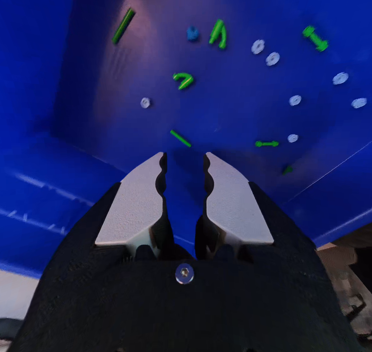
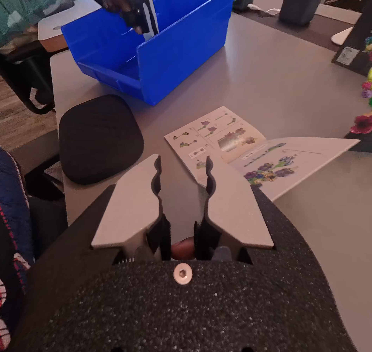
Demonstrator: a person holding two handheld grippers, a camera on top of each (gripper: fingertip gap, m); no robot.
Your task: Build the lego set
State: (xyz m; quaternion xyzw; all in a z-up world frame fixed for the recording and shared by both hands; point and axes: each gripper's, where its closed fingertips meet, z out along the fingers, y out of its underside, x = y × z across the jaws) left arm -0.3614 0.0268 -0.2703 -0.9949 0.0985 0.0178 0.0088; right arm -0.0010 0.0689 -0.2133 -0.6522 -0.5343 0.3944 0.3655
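Inside the blue bin (image 1: 221, 110), small green (image 1: 183, 80) and pale round lego pieces (image 1: 257, 47) are scattered, seen only from the left wrist, where the left gripper (image 1: 185, 157) is held apart and empty. From the right wrist, the bin (image 2: 181, 60), an open instruction booklet (image 2: 231, 147) and a black pad (image 2: 100, 139) are shown on a grey table (image 2: 271, 76); the right gripper (image 2: 183, 159) is likewise parted, empty.
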